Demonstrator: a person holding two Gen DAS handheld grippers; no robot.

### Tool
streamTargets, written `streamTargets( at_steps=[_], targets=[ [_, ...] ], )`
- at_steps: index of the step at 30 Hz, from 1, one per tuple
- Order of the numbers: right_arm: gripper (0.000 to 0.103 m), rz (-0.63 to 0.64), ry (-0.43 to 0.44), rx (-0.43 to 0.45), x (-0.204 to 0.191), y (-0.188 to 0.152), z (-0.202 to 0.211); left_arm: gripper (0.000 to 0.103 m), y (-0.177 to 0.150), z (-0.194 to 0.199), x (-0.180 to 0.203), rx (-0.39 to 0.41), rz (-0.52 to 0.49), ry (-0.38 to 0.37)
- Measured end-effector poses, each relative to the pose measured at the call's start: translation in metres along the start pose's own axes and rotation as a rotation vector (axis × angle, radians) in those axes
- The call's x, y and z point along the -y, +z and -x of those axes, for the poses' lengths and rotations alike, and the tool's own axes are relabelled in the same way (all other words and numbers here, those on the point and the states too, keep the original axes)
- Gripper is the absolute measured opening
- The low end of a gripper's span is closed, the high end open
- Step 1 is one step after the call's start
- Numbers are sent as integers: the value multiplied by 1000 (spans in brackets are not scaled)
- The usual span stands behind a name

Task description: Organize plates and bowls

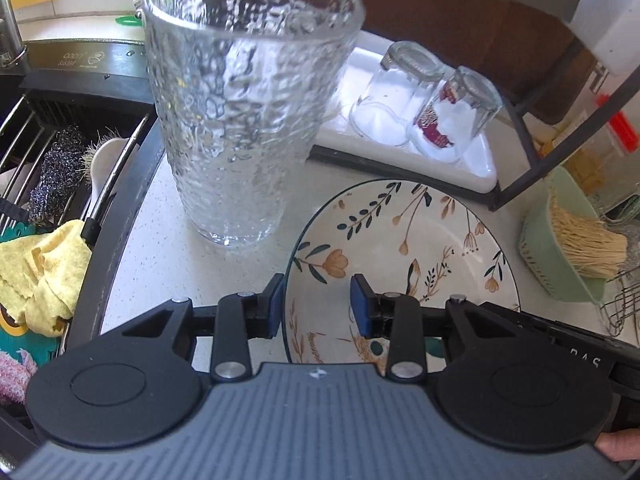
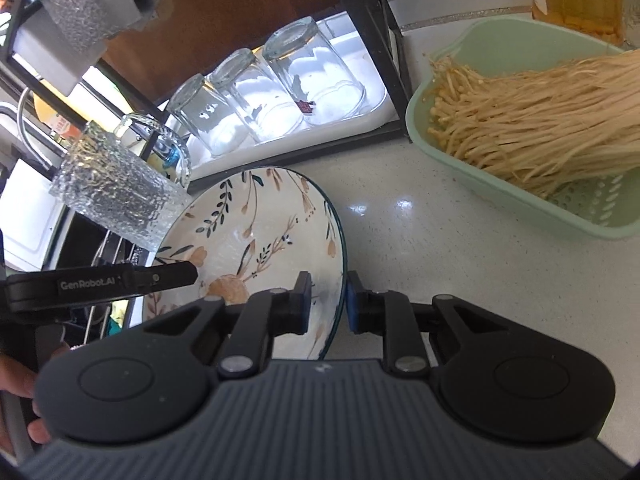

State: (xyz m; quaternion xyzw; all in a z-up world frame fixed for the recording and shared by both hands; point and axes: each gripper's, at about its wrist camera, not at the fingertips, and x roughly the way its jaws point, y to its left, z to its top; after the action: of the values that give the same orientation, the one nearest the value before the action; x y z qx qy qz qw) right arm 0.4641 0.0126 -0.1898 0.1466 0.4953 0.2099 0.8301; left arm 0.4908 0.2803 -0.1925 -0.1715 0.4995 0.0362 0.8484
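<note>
A floral bowl with a dark rim sits on the white counter; it also shows in the right wrist view. My left gripper straddles its left rim, one finger outside and one inside, jaws apart with a gap to the rim. My right gripper straddles the bowl's right rim with its pads close on both sides. The left gripper's finger shows over the bowl's left side.
A tall textured glass stands left of the bowl. Upturned glasses sit on a white tray in a black rack. A green basket of enoki mushrooms is right. A sink rack with cloths is left.
</note>
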Motion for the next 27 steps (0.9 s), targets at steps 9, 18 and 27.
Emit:
streamTargets(
  at_steps=[9,18,27],
  targets=[
    [21,-27,13,81,-2,-4,61,40,-1,39,21,22,4,-75],
    [21,-71,-11,161,3,-25,117,40,-17,79,54,40,-45,-141],
    [21,-112,-61,224,7,-57,161,40,-41,104,75,48,-108,-227]
  ],
)
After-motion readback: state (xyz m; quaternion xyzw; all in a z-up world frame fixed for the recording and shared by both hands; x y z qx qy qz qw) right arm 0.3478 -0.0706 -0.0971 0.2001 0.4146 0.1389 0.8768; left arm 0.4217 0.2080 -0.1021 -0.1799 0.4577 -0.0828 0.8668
